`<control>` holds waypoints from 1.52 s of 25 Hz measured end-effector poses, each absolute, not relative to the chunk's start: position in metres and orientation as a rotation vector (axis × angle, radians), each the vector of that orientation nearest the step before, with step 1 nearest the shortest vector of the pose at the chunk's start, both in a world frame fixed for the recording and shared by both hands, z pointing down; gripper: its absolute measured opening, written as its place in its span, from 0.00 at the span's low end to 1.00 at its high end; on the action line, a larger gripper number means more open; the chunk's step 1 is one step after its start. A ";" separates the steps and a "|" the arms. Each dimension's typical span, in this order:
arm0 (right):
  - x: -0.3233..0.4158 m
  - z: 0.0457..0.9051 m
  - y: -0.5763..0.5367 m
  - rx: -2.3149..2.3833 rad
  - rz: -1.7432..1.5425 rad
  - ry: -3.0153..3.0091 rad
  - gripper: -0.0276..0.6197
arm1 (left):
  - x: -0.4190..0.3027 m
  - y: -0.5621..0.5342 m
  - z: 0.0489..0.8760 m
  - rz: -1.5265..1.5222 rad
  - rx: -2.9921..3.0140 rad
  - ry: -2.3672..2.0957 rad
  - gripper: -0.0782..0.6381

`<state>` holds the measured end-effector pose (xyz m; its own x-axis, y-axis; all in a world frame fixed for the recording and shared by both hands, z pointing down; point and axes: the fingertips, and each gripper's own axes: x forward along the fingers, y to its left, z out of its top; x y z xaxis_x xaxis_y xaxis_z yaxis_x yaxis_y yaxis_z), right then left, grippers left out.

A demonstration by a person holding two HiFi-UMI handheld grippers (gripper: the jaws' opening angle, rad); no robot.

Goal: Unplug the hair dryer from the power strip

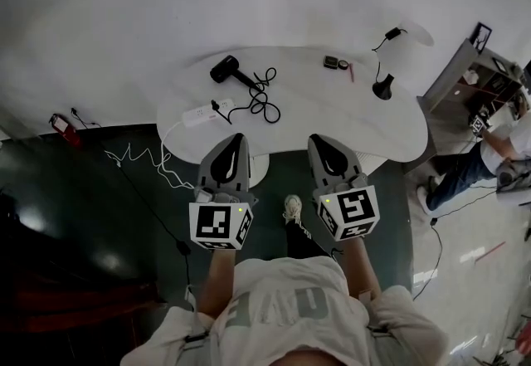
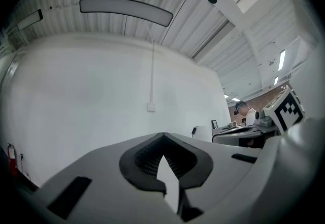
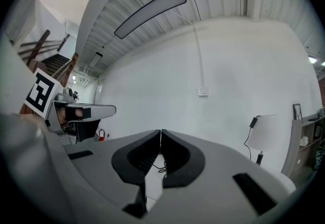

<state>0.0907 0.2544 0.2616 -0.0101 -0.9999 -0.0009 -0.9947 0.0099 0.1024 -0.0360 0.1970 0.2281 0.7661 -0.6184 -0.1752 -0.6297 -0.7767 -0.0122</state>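
In the head view, the hair dryer (image 1: 226, 68) is seen on the worktop (image 1: 365, 119), plugged into the power strip (image 1: 203, 114), which lies crosswise ahead of the left gripper (image 1: 238, 139); the right gripper (image 1: 320, 140) is farther off. In the left gripper view, only closed, empty jaws and wall are shown. In the right gripper view, the jaws are likewise together, and what is probably the cord (image 3: 160, 168) is glimpsed beyond them.

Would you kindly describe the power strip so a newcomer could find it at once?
Start at the white rounded table and go to its left end. On the person's side of the black hair dryer, by the near edge, lies the power strip. It is the only white bar there, with a black plug in it.
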 end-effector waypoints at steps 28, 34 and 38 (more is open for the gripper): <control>0.246 0.239 -0.068 1.778 -0.004 -2.521 0.07 | 0.146 -0.105 0.207 0.154 -2.794 1.293 0.12; 0.255 0.245 -0.085 1.793 0.034 -2.531 0.07 | 0.155 -0.125 0.205 0.115 -2.772 1.309 0.12; 0.251 0.241 -0.090 1.829 0.054 -2.544 0.07 | 0.160 -0.128 0.201 0.113 -2.766 1.257 0.12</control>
